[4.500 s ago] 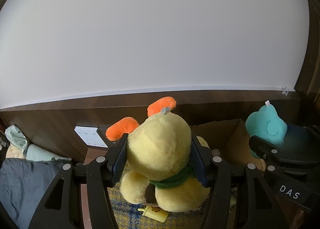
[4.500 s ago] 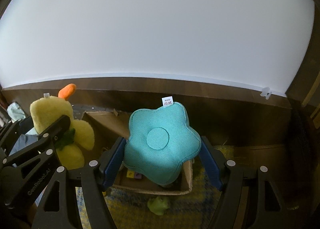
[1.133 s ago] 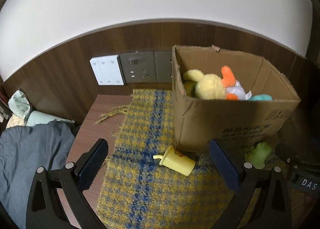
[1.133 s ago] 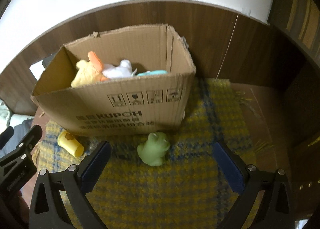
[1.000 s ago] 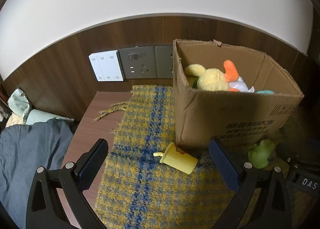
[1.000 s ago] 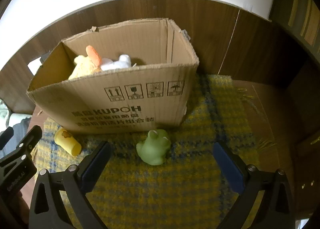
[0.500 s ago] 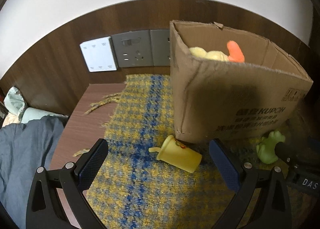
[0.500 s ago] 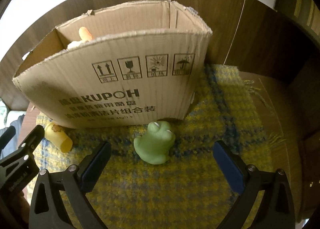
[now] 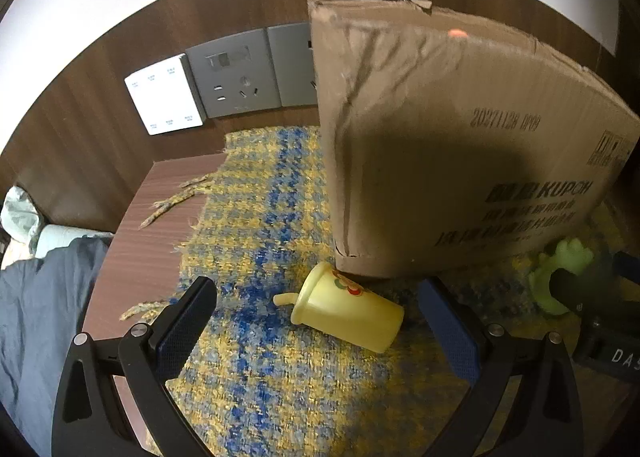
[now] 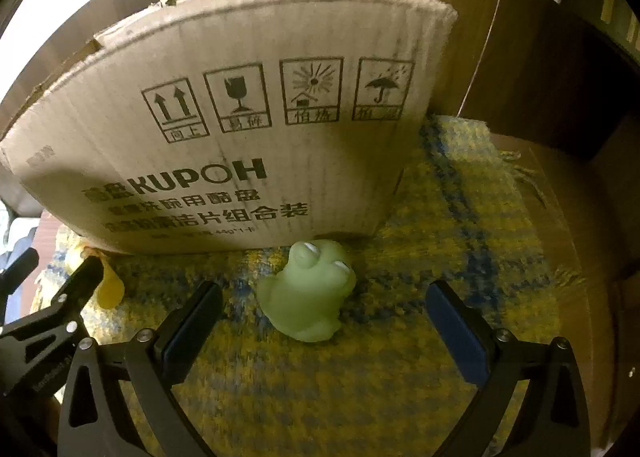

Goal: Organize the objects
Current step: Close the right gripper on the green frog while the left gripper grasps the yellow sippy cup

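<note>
A small yellow toy cup (image 9: 347,306) lies on its side on the plaid cloth, at the near left corner of the cardboard box (image 9: 460,153). My left gripper (image 9: 320,327) is open and low, its fingers either side of the cup without touching it. A green frog figure (image 10: 310,291) stands in front of the box (image 10: 224,145). Around it, wide apart and clear of it, my right gripper (image 10: 324,327) is open. Only an orange tip (image 9: 457,32) of the plush shows above the box rim.
The yellow-and-blue woven cloth (image 9: 256,225) covers a wooden table (image 9: 152,217) against a dark wood wall with grey sockets (image 9: 234,73) and a white switch plate (image 9: 164,95). Blue-grey bedding (image 9: 36,317) lies beyond the table's left edge.
Both plush toys were let go into the box. Both grippers have since come down and forward: the left now brackets the yellow cup, the right brackets the green frog.
</note>
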Motion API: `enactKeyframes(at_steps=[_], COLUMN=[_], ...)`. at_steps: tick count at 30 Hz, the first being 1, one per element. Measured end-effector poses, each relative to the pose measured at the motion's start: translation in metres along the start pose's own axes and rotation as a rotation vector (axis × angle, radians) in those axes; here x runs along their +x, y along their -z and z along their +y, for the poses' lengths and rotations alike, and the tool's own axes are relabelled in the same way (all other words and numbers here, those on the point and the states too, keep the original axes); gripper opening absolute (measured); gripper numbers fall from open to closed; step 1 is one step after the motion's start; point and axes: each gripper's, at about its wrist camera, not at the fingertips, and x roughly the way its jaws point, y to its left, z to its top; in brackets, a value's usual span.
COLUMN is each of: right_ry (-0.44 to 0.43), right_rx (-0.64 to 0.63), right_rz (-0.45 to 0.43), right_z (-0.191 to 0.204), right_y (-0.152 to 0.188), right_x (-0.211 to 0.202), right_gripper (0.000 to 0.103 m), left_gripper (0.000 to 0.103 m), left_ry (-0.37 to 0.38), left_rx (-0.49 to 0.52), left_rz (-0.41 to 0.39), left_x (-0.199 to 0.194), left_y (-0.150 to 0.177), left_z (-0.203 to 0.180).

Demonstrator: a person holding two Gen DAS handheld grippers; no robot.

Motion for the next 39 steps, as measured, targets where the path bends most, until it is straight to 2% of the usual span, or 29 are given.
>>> enactKeyframes(at_steps=[15,16,20,22,25,26,27,39], right_ry=[0.014,0.014,0.001,-0.005,-0.015,-0.017,-0.019,-0.018], right_rx=[0.024,0.026,0.038,0.045,0.050,0.049,0.046,0.061], right_rz=[0.020,0.022,0.045,0.057,0.059,0.057,0.055,0.043], right_z=[0.001,0.003,0.005,0.005,0.004,0.005,0.006,0.004], right_y=[0.002,0.003,0.005,0.006,0.007,0.007,0.008,0.015], right_x=[0.014,0.013,0.018,0.020,0.020,0.019,0.018,0.003], right_gripper=[0.100,0.099,0.082,0.075,0.066,0.059,0.055,0.055], left_gripper=[0.103,0.102,0.101,0.097,0.089,0.082,0.079,0.079], left_ry=[0.008,0.009,0.017,0.021,0.032,0.036,0.040,0.020], left_rx=[0.015,0.016,0.018,0.022,0.017,0.017,0.018,0.012], left_rz=[0.029,0.031,0.042,0.051,0.060,0.063,0.067,0.034], left_x=[0.020,0.021,0.024,0.026,0.027,0.028,0.029,0.015], left_y=[0.006,0.006,0.009,0.010,0.012,0.012,0.013,0.014], left_z=[-0.002,-0.002,-0.002,-0.003,-0.003,-0.004,-0.004,-0.002])
